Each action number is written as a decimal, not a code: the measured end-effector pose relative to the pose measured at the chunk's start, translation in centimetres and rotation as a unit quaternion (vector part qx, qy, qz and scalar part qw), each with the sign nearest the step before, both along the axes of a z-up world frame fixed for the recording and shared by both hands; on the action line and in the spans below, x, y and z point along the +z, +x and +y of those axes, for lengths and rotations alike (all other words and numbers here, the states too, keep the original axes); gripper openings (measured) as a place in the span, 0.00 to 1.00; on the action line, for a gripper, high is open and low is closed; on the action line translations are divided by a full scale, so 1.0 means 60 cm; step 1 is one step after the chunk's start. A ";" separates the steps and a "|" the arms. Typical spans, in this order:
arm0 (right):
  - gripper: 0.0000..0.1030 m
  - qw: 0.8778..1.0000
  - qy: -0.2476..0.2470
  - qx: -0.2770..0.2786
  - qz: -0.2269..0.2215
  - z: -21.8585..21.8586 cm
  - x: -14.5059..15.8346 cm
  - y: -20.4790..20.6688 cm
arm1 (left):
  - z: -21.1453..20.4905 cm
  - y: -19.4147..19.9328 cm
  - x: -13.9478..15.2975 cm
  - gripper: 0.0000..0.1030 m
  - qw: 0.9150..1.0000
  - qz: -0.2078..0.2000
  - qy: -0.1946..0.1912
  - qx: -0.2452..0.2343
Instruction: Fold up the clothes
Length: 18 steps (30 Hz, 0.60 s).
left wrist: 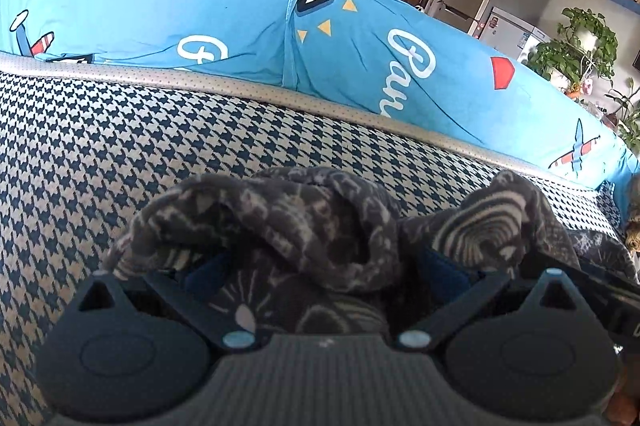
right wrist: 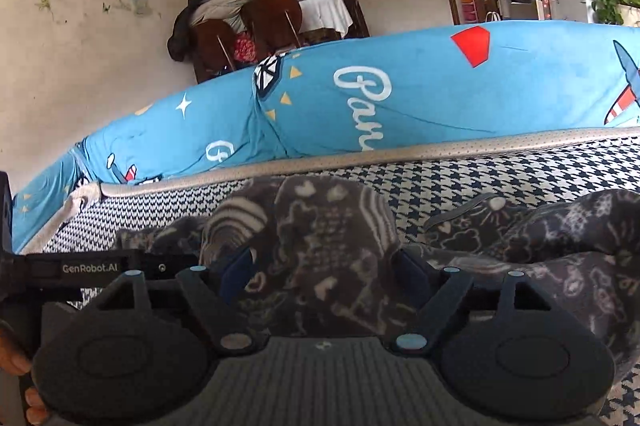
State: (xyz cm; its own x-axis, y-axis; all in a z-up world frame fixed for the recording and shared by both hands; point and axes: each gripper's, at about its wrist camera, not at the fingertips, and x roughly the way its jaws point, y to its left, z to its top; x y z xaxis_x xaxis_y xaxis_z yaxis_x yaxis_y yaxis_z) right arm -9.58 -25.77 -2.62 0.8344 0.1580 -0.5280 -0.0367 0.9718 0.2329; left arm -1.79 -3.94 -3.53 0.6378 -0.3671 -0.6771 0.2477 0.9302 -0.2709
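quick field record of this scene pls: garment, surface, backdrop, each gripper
garment: dark patterned fleece garment, bunched, not yet folded
surface: houndstooth cushion
backdrop: blue printed cover along the rear
left hand-held gripper: jaws apart, cloth heaped over and between them, grip unclear
right hand-held gripper: jaws wide, cloth between them, pads not seen pressing it

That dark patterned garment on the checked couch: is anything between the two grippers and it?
Nothing visible. The garment bunches right between the fingers of the left gripper and the right gripper, on the checked couch.
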 end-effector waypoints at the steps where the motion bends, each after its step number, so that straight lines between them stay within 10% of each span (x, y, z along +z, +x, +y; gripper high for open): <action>1: 0.77 1.000 -0.010 0.000 0.003 0.008 -0.005 0.005 | -0.001 -0.001 0.000 1.00 1.000 -0.002 0.003 0.000; 3: 0.74 0.999 -0.030 -0.006 0.010 0.018 -0.013 0.012 | -0.004 -0.003 0.000 1.00 1.000 -0.006 0.010 -0.001; 9: 0.19 0.999 -0.039 -0.027 0.014 0.011 -0.016 0.017 | -0.007 -0.012 0.008 1.00 0.999 -0.026 0.021 0.004; 18: 0.14 0.992 -0.005 -0.117 -0.037 -0.062 0.029 -0.027 | -0.002 -0.021 0.028 1.00 0.996 -0.057 0.050 0.039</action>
